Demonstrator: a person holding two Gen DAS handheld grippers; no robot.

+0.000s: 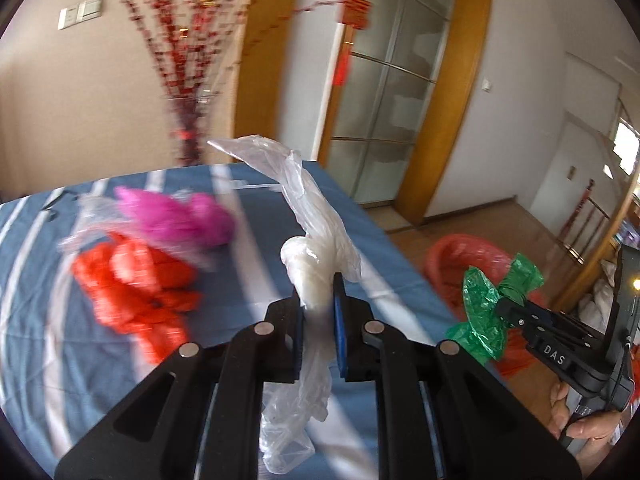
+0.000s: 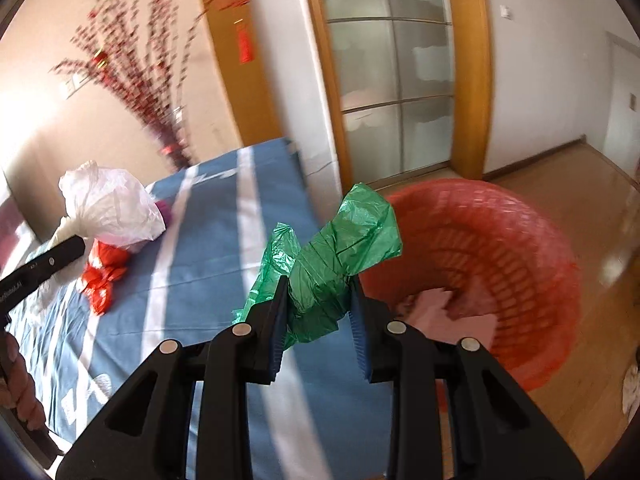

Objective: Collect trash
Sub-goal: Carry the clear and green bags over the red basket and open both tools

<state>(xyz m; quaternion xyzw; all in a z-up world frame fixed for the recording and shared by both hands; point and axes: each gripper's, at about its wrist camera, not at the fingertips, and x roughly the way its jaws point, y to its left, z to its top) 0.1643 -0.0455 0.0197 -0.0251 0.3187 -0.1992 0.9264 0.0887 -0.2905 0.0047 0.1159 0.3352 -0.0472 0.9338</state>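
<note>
Both tilted downward: left tool [image 1: 318,300] pinching clear bag [image 1: 316,268], right tool [image 2: 320,300] green bag [image 2: 340,256].

The left claw [image 1: 316,312] is matte black plastic — two broad angular arms with long triangular cut-outs, each jointed by a pair of round silver pins. Its fingers [image 1: 341,332] carry blue ribbed pads on their inner faces. The right claw [image 2: 318,312] is built the same way, with the same silver pins and blue ridged pads. Seen from the left wrist view, its black body bears small screws, white letters reading "DAS", and a thin black cable looping along the handle — gripped by a bare hand [image 1: 580,420].
</note>
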